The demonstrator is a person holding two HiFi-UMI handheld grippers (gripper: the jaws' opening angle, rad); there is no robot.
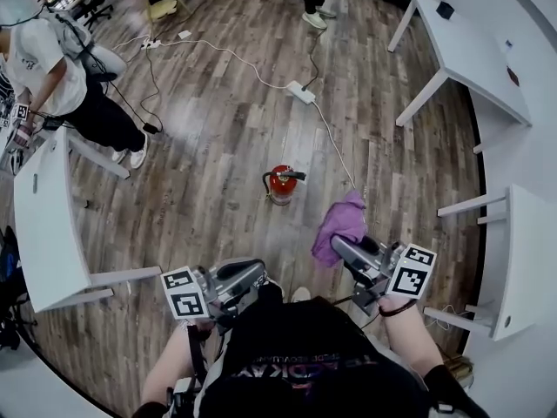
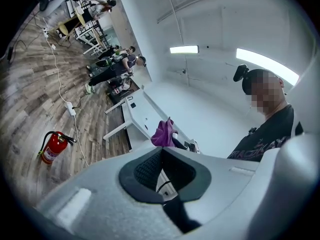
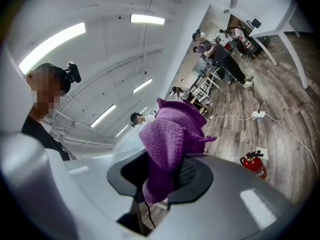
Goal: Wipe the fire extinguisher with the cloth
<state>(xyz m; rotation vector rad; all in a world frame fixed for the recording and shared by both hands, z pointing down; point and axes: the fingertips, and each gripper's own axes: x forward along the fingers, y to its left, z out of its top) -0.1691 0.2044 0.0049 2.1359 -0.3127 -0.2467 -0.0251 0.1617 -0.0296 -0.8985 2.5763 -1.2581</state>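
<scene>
A red fire extinguisher [image 1: 281, 184] stands upright on the wooden floor, ahead of both grippers and apart from them. It also shows low at the left in the left gripper view [image 2: 54, 146] and low at the right in the right gripper view [image 3: 254, 164]. My right gripper [image 1: 338, 246] is shut on a purple knitted cloth [image 1: 341, 225], which bunches up out of the jaws [image 3: 172, 134]. My left gripper [image 1: 258, 273] is shut with nothing between its dark pads [image 2: 145, 170]. The cloth [image 2: 164, 133] is visible beyond it.
White tables stand at the right [image 1: 470, 46], the lower right [image 1: 531, 259] and the left [image 1: 48, 225]. A white power strip [image 1: 301, 92] with its cable runs over the floor past the extinguisher. A person [image 1: 61, 77] sits at the far left, and others stand at the back.
</scene>
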